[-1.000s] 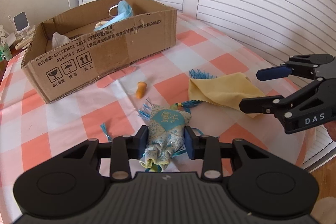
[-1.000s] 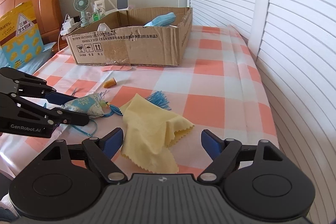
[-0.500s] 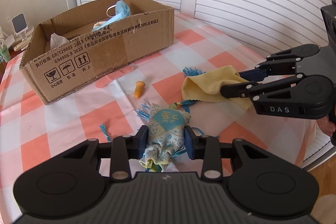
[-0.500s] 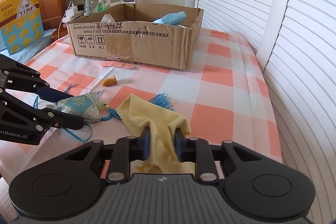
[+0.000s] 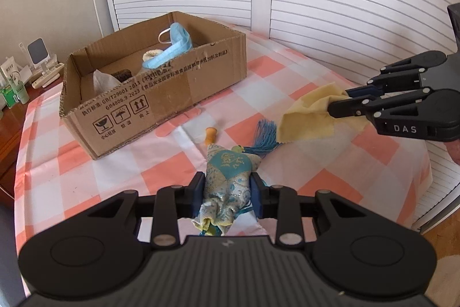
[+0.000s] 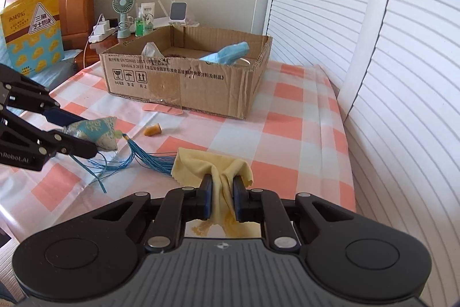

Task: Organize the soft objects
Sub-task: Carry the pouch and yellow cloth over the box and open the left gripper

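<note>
My left gripper [image 5: 227, 193] is shut on a blue and silver brocade sachet [image 5: 230, 177] and holds it just above the checked tablecloth; its blue tassel [image 5: 263, 141] trails down. The sachet also shows in the right wrist view [image 6: 95, 131]. My right gripper [image 6: 222, 199] is shut on a yellow cloth [image 6: 212, 166], lifted off the table; it shows at the right of the left wrist view [image 5: 307, 114]. The cardboard box [image 5: 161, 94] stands at the back and holds a blue face mask [image 5: 172, 48] and a white tissue [image 5: 103, 78].
A small orange cone [image 5: 210, 134] and a pink plaster strip [image 5: 178, 123] lie in front of the box. White louvred doors [image 6: 402, 76] run along the table's right edge. A nightstand with a fan [image 6: 123, 10] and bottles stands behind the box.
My right gripper closed on the yellow cloth and lifted it. My left gripper rose with the sachet, pulling its tassel up. Both views moved higher above the table.
</note>
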Demonstrator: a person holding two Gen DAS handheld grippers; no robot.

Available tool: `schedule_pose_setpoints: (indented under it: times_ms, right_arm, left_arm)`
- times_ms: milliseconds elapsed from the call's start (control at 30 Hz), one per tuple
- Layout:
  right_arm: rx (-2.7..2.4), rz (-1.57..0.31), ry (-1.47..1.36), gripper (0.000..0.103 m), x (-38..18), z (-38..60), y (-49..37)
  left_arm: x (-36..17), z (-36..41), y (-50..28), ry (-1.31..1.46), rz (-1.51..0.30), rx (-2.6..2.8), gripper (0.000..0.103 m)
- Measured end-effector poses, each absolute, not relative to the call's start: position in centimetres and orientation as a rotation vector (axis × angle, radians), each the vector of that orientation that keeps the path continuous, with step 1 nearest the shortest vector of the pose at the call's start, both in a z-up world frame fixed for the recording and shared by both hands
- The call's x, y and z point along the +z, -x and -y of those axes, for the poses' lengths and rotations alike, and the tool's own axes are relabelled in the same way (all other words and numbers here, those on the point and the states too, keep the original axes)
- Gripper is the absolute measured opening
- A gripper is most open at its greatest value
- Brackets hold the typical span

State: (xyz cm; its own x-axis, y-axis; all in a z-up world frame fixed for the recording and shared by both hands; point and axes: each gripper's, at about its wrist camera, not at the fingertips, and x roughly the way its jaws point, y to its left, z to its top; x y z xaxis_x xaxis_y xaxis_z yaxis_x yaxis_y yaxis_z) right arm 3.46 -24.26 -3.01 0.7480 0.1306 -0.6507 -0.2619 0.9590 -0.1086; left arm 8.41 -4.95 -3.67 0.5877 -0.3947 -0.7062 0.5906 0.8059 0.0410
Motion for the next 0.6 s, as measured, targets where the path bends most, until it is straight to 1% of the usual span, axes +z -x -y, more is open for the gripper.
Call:
schedule_pose_setpoints:
  times_ms: [333, 600]
  right_arm:
    - [0.262, -0.649, 0.258, 0.017, -0.5, 23.5, -3.0]
    - [0.293, -0.597, 0.280, 0.017, 1.7, 22.6, -3.7]
  left_arm:
    - [-0.3, 3.3, -8.5, -0.313, -0.724, -0.610, 0.031]
    - [3.1, 2.8, -11.1, -0.302, -0.670, -0.599, 0.030]
